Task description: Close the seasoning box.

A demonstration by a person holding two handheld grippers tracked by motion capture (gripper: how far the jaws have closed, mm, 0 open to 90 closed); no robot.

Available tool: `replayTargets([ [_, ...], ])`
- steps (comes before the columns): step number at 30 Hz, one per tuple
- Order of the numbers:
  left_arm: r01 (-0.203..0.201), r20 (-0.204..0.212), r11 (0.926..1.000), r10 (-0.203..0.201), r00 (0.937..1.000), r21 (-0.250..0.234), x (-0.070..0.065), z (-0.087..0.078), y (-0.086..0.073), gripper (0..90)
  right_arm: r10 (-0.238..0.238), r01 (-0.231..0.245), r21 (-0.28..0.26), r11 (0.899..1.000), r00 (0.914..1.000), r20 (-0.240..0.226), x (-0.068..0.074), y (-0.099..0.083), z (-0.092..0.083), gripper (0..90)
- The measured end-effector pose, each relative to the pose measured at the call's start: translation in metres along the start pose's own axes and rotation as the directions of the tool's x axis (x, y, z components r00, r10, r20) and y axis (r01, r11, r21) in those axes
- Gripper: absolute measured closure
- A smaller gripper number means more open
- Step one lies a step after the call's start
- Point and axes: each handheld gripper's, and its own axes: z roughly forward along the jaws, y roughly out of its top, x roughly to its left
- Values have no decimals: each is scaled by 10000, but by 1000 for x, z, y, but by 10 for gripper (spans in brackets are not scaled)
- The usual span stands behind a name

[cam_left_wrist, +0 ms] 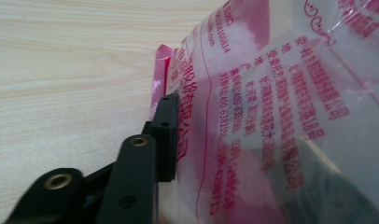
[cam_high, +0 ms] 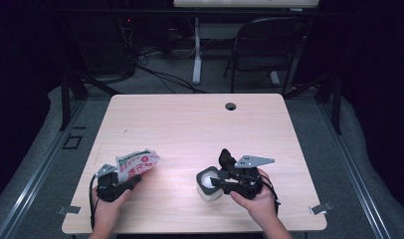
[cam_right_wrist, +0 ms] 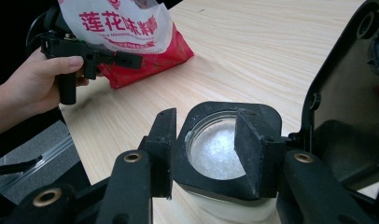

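A plastic bag (cam_high: 137,165) printed in red and white, with white granules inside, lies on the table's front left. My left gripper (cam_high: 132,182) is at its near end. In the left gripper view the bag (cam_left_wrist: 281,93) bulges loosely between the jaws. One pad (cam_left_wrist: 166,135) stands at its side and the other is hidden behind it. My right gripper (cam_right_wrist: 204,135) is shut on a white jar (cam_right_wrist: 215,149) with a black square collar and white crystals inside. The jar's black flip lid (cam_right_wrist: 346,93) stands open. In the high view the jar (cam_high: 208,185) is at the front centre.
A wooden table (cam_high: 200,124) has a cable hole (cam_high: 231,106) near its far edge. A folding chair (cam_high: 269,45) and a desk leg (cam_high: 196,50) stand beyond it. In the right gripper view a hand (cam_right_wrist: 33,88) holds the left gripper (cam_right_wrist: 117,58) by the bag (cam_right_wrist: 127,32).
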Motion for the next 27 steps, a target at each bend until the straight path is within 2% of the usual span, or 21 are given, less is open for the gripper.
replayTargets([
  [3, -106, 44, 9999, 107, 9999, -119, -3, 1, 0, 521, 20, -20, 3, 10000, 10000, -22, 0, 0, 1, 590],
  [7, -489, 104, 9988, 490, 9987, -85, -7, 3, 1, 402, 36, -36, -24, 10000, 10000, -37, 0, 0, 1, 587],
  [10, -593, 275, 9982, 593, 9979, 1, -10, 5, 1, 312, 34, -34, -23, 10000, 10000, -35, 0, 0, 0, 583],
  [15, -965, 438, 9953, 960, 9944, 91, -17, 7, 1, 218, 38, -38, -31, 10000, 10000, -19, 0, 0, 0, 578],
  [22, -1503, 578, 9885, 1489, 9872, 192, -25, 6, 2, 172, 62, -62, -26, 10000, 10000, -24, 0, 0, 0, 574],
  [27, -2051, 692, 9782, 2026, 9768, 317, -34, 8, 2, 165, 74, -74, -29, 10000, 10000, -5, 0, 0, 0, 572],
])
